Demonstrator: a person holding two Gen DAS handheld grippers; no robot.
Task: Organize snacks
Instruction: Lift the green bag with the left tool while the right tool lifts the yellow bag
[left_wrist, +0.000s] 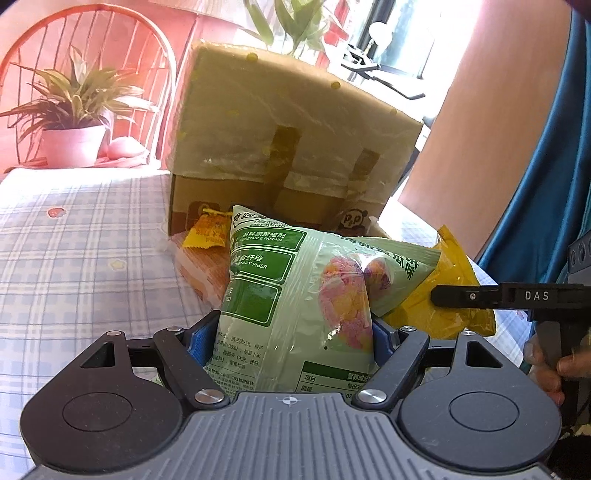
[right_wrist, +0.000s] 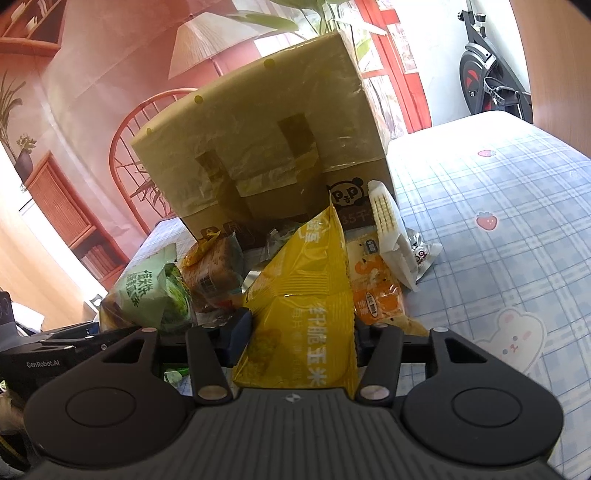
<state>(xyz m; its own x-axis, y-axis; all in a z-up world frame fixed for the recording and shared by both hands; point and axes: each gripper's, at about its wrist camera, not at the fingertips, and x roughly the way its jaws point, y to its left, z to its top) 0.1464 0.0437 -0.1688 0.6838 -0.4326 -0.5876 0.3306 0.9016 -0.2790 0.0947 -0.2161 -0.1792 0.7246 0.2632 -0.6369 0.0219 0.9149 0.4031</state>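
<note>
Left wrist view: left gripper clamped on green snack bag, pads pressing both sides; bag stands upright w/ cardboard box behind it. Right gripper's finger at right, against yellow bag.

Right wrist view: right gripper gripping yellow bag, bag upright btwn jaws. Green bag to left, orange packet just beside on right, on checked tablecloth.

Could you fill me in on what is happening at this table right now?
A person is sorting snacks with a claw in each hand. The left claw grips a green snack bag, and the right claw is clamped on a yellow snack bag. More packets lie heaped before a cardboard box on the checked tablecloth.
</note>
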